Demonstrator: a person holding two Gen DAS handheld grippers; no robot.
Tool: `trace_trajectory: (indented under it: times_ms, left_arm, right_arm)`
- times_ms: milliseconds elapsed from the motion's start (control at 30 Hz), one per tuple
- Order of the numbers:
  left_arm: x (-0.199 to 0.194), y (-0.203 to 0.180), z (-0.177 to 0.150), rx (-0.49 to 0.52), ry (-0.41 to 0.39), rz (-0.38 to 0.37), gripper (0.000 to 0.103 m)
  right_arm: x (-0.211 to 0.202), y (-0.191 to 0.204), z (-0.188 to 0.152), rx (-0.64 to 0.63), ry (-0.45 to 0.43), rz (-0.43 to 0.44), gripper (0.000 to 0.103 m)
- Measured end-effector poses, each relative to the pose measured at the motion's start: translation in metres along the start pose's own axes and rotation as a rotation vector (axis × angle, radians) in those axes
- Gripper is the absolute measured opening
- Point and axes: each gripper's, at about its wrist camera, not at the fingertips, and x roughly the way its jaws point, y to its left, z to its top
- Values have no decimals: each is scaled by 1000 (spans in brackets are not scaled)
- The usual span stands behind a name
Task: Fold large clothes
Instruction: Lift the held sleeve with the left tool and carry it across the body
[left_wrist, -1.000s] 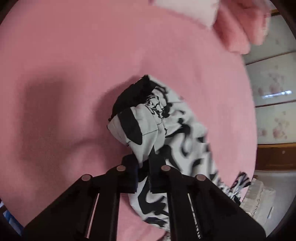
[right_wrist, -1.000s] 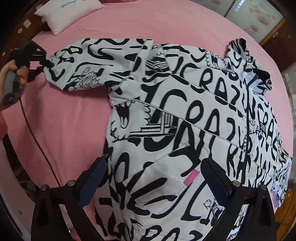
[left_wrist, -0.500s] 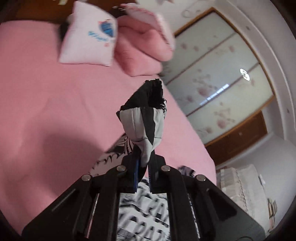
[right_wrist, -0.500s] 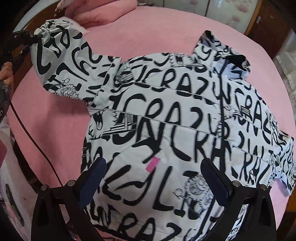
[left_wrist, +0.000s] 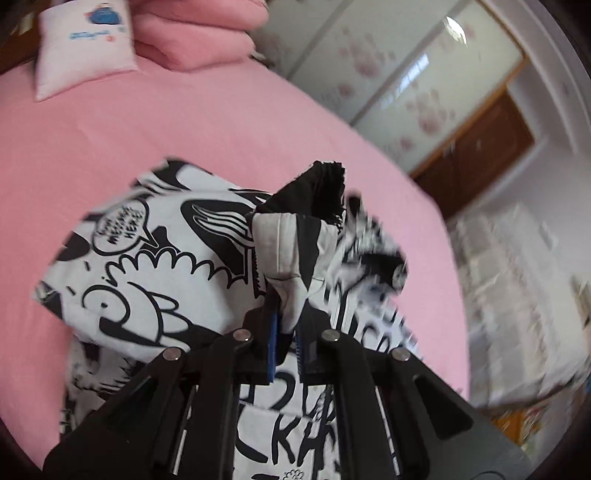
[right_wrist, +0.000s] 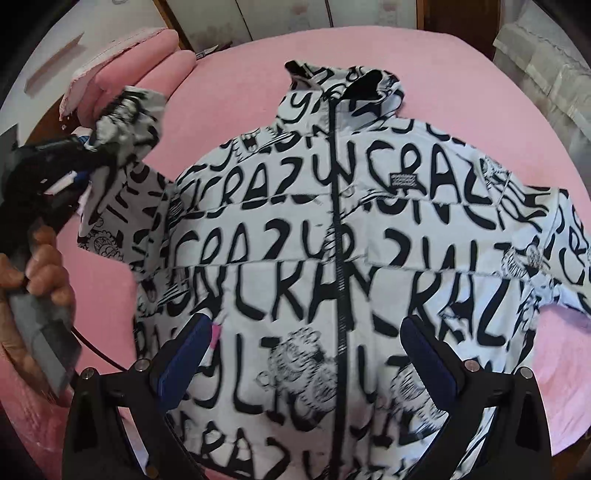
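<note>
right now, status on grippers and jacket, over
Left gripper shut on sleeve cuff, lifted. Right gripper open above jacket. Jacket flat on bed, nothing in the way.

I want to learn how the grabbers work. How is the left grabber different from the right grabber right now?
The left gripper is shut on the jacket's sleeve cuff; the right gripper is open and holds nothing. The left gripper lifts the cuff above the pink bed; the right gripper hovers over the jacket front, near its zipper. Both have black arms and blue finger pads.
</note>
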Motion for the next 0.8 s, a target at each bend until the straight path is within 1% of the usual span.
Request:
trace_trajectory:
  times_ms: [33,100,167,200,233,300,367,400,433,500,533,567,600,633,667,733,800]
  left_arm:
    - [12,-13,-16,27,32,10,5]
    - [36,-28,-37,56,79,22,5]
    - [59,-33,-52,56,130,33,5]
    - [74,-35,-61,50,172,44,5]
    - [87,-39,-70,56,205,64,5]
    - [117,-11,-64,86,276,85,5]
    - [133,-13,-78,126,347,113,5]
    - [137,-15,-85,145,359,119,6]
    - [135,-9,-84,159,360,120,6]
    - [130,-12,-87,208,361,134,10]
    - [129,-14,-87,217,365,130,15]
    - [125,-15,-80,218,369,125,24]
    - [121,-15,-77,214,371,110,30]
    - [114,-15,-72,204,361,89,41]
    - [100,-14,-64,196,344,74,49]
    - [77,-14,-53,196,313,58,54]
    - [59,-12,-43,206,287,69,55]
  right_arm:
    - [2,-9,1,15,10,11,103]
    - [16,-29,7,81,53,76,103]
    - [29,-46,10,138,74,101,103]
    - [35,-53,13,153,78,111,103]
    - [41,-60,16,159,83,115,103]
    - [52,-68,21,156,101,110,103]
    - [61,-75,26,147,107,76,103]
    - [64,-78,28,140,104,67,103]
    - [67,-81,32,132,98,65,103]
    - [69,-84,37,119,76,65,103]
    - [69,-84,39,113,65,73,103]
    - [71,-85,42,108,57,81,103]
    - [71,-85,44,100,46,91,103]
    - [71,-83,47,93,36,92,103]
    - [71,-80,48,88,31,90,103]
    - [71,-75,51,72,21,85,103]
    - [72,-68,54,73,16,79,103]
